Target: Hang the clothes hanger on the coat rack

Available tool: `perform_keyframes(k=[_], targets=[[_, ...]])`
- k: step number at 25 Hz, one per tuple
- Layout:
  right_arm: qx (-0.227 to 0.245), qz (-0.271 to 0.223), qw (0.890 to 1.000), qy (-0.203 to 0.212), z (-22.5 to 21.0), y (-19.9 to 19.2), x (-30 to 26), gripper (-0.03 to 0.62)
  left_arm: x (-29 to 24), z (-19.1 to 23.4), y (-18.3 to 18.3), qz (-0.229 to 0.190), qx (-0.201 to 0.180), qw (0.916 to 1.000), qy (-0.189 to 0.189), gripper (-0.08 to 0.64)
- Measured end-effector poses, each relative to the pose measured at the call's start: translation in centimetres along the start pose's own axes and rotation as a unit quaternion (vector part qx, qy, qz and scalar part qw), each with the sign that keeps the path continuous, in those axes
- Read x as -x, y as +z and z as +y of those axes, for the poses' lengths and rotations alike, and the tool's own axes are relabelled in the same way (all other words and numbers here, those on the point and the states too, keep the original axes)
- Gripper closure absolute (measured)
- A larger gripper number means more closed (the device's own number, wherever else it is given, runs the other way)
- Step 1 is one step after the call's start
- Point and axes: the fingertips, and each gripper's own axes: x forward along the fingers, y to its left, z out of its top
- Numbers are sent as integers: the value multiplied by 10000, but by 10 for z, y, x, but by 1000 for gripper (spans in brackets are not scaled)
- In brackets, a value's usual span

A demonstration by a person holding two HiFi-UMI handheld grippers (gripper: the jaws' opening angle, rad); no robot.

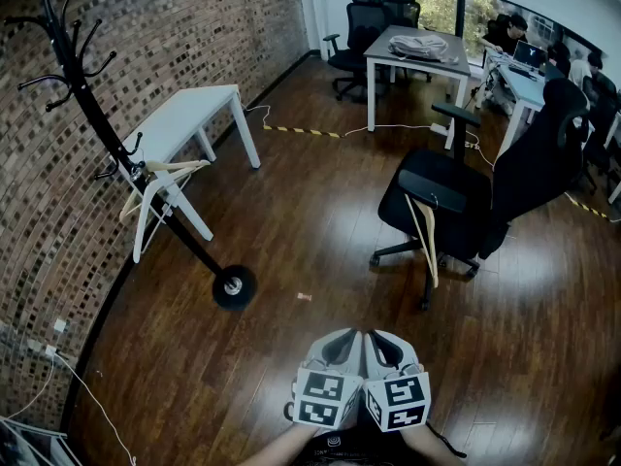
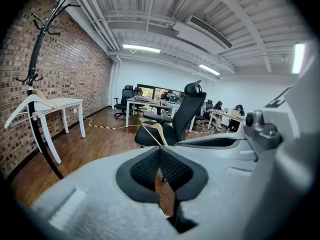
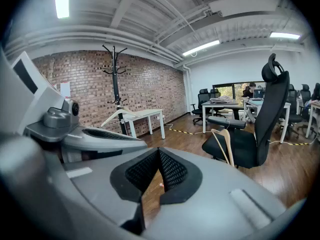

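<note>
Not begun — my left gripper (image 1: 342, 344) and right gripper (image 1: 383, 344) closed, empty. Next: fetch clothes hanger (image 1: 425, 243) leaning on office chair (image 1: 524, 168).

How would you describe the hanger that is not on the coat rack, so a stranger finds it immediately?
Look for the black office chair in the middle of the floor, right of the coat rack. A pale wooden hanger leans against the front of its seat. The other hanger hangs on the rack beside the brick wall.
</note>
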Motion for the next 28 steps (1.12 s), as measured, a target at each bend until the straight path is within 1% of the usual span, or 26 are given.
perform_keyframes(k=[3,6,8,11,13,17,19,21,24,28], targets=[[-38,-77,9999,-103,-43,16,-20,592,-41,-2,22,48,-57,9999,-102,558],[-130,-127,9992,-345,-90,26,-43,591,-82,-1,35,145,-138,9995,-239,558],[-172,-149,9983,-542,-128,31,-64,569,-113,1,46,195,-255,9990,-315,558],[-238,-71,9966,-786,-186,37,-94,555,-156,1,68,232,-388,9982,-392,558],[-212,37,9957,-898,-210,38,-105,529,-173,1,76,279,-398,9979,-434,558],[-187,239,9942,-1030,-247,33,-122,480,-195,-2,87,386,-426,9970,-514,559],[-209,336,9933,-1089,-275,29,-136,468,-214,-5,98,415,-473,9966,-527,558],[-121,446,9923,-1146,-301,23,-152,465,-231,-7,106,434,-548,9963,-500,560],[75,648,9906,-1204,-331,12,-173,446,-246,-6,114,470,-667,9957,-433,558],[78,997,9869,-1263,-364,-13,-206,423,-262,1,118,528,-695,9955,-369,559]])
